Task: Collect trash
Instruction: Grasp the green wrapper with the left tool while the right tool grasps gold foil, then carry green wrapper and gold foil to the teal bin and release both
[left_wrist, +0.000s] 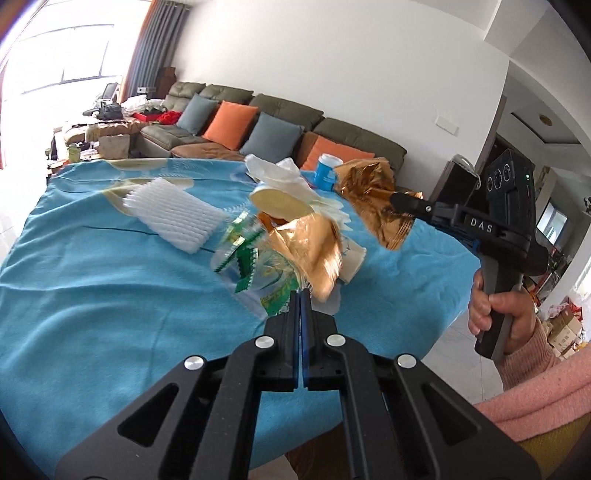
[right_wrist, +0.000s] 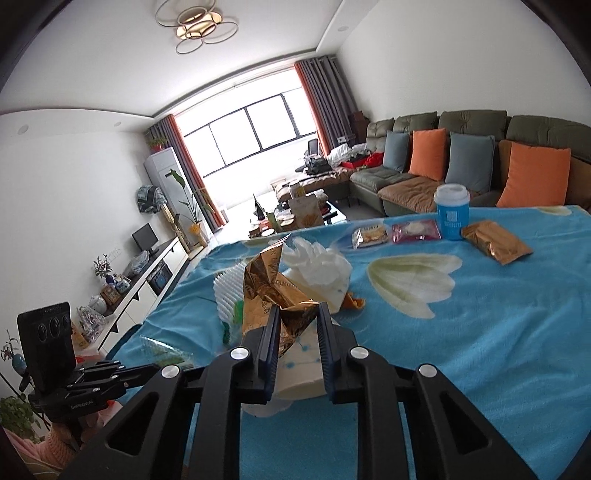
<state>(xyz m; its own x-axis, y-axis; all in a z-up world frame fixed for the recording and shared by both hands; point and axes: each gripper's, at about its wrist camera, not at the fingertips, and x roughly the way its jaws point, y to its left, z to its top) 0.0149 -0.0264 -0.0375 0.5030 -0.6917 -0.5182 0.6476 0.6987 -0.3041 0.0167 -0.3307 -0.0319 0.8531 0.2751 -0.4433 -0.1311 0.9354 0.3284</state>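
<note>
Left claw (left_wrist: 300, 295) is clenched tight, its flat black fingers pressed together on the corner of a clear crinkly wrapper (left_wrist: 255, 258) with green print, and the wrapper hangs blurred above the blue fleece cloth (left_wrist: 92, 295) that covers the surface. Over on the right, the right claw (right_wrist: 297, 314) grips a crumpled gold foil wrapper (right_wrist: 275, 291), shiny and sharply creased, pinched between its ribbed pads and held clear of the cloth; from the left wrist view the same foil bunches out past the black fingertips. Between the two sits the heap: a white ribbed foam sleeve (left_wrist: 173, 218), soft and ridged like a comb, a paper cup (left_wrist: 280, 203) tipped on its side showing its round pale base, wadded white tissue (left_wrist: 280, 173), and a second gold foil piece (left_wrist: 314, 251), smeared by motion. Farther back, a blue cup (right_wrist: 452, 212) with a white lid stands upright, next to a flat gold pouch (right_wrist: 495, 242) and two small clear snack packets (right_wrist: 395, 232) lying flat. A hand (left_wrist: 495, 310) in a pink knit sleeve holds the right handle.
</note>
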